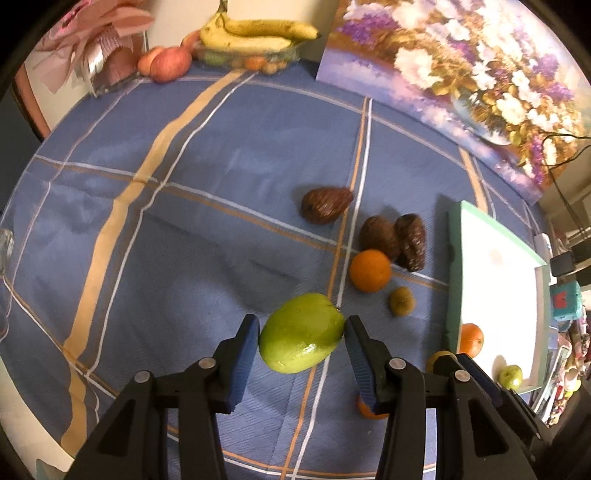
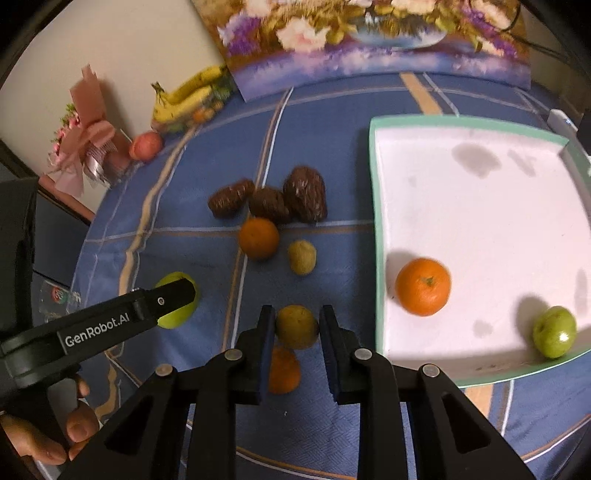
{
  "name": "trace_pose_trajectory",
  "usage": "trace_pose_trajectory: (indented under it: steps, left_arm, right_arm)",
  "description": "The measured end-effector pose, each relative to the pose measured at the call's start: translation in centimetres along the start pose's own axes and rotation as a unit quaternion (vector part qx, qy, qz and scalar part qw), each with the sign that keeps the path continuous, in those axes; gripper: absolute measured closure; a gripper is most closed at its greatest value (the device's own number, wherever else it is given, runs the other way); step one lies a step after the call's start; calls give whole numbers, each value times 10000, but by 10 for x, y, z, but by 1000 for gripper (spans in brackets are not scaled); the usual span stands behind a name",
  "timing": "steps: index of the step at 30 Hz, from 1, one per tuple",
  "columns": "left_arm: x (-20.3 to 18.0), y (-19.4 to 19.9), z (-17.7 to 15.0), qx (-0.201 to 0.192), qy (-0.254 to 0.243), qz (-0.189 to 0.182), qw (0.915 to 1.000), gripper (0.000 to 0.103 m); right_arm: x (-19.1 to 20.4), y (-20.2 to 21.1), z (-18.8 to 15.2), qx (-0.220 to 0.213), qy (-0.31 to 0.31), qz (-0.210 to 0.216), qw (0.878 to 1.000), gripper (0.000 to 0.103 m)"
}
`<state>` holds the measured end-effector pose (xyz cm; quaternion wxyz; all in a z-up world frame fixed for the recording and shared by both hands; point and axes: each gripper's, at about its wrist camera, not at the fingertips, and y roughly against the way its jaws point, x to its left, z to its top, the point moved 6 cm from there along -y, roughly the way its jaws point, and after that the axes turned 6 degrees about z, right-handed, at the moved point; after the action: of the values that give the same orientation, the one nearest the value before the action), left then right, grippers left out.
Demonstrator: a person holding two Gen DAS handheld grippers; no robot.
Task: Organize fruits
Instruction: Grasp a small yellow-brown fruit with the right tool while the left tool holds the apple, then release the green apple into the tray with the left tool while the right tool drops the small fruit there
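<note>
The left gripper squeezes a big green fruit between its blue pads, one pad on each side. The right gripper is closed on a small yellow-brown fruit — its pads touch both sides. Right under that sits an orange on the blue checked tablecloth.

A bit farther out lie another orange and a little brownish-green fruit, near each other but apart. Behind them are three dark brown scaly fruits (two touch, one sits off to the side).

To the right is a white tray with a green rim — inside it are an orange and a small green fruit, well apart.

At the far edge are bananas, red apples and a flower painting.
</note>
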<state>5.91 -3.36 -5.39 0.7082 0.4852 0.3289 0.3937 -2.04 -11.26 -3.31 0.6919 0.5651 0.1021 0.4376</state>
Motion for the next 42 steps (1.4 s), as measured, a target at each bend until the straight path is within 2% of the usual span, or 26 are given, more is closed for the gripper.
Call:
trace_pose_trajectory:
  steps: [8, 12, 15, 19, 27, 37, 42]
  left_arm:
    - [-28, 21, 1, -254, -387, -135, 9988, 52]
    - [-52, 25, -6, -266, -728, -216, 9968, 52]
    - [-72, 27, -14, -249, -1014, -320, 9940, 52]
    - [-104, 29, -27, -287, -1452, -453, 9879, 52]
    - [-163, 31, -47, -475, -2298, -604, 9702, 52]
    - [-195, 3, -64, -152, -2690, -616, 9611, 52]
    - [-203, -7, -74, -26, -2845, -571, 9570, 52]
  right_arm:
    - [-31, 24, 5, -314, -457, -222, 9982, 78]
    - [-62, 47, 5, -476, -764, -629, 9940, 77]
    - [-87, 61, 4, -579, -1045, -772, 9898, 77]
    - [-112, 75, 4, -686, -1283, -941, 9849, 77]
    - [-151, 97, 6, -880, -1588, -1205, 9760, 77]
    - [-179, 104, 8, -874, -1696, -1444, 9709, 77]
    - [-188, 97, 6, -739, -1747, -1492, 9705, 77]
